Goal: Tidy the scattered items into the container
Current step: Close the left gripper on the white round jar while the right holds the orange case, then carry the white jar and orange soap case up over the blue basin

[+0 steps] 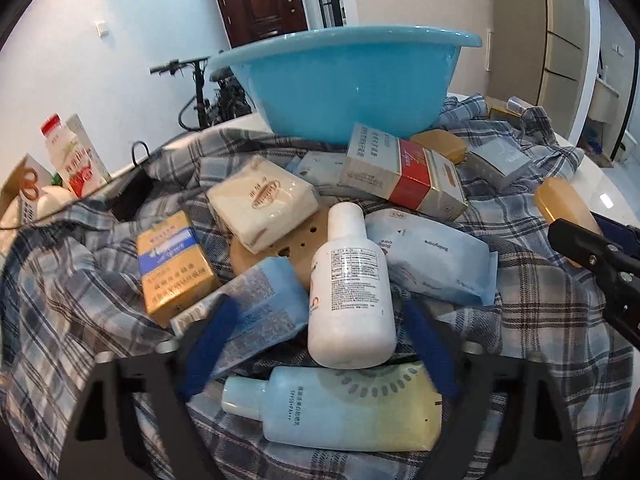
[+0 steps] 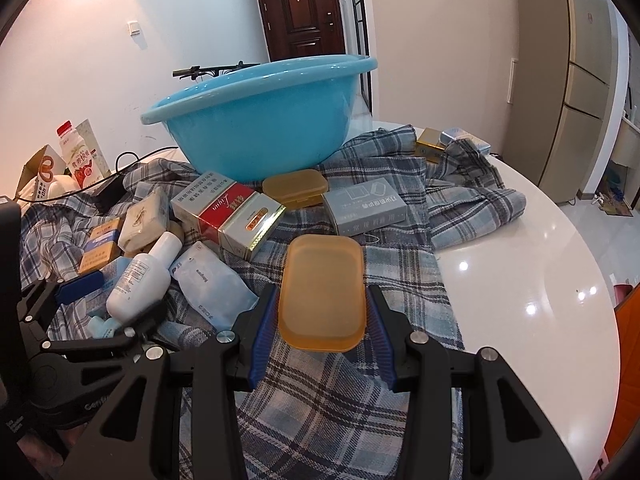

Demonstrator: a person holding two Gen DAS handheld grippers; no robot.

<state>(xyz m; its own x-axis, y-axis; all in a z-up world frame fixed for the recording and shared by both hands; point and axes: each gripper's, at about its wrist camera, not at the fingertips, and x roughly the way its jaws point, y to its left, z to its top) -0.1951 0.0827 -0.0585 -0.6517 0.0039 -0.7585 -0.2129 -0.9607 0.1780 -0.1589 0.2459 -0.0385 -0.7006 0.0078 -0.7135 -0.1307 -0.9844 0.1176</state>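
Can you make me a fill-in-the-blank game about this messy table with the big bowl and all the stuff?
1. The big basin at the back of the table is coloured ____.
2. The right tongs are squeezing an orange plastic ____.
3. The white bottle lies between the pads of the ____ tongs.
4. Everything sits on a crumpled ____ shirt.

Missing words: blue; box; left; checked

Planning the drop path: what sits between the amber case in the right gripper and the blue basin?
Right wrist view: plaid cloth, then the red-and-silver box and a second amber case right in front of the basin. No bare run.
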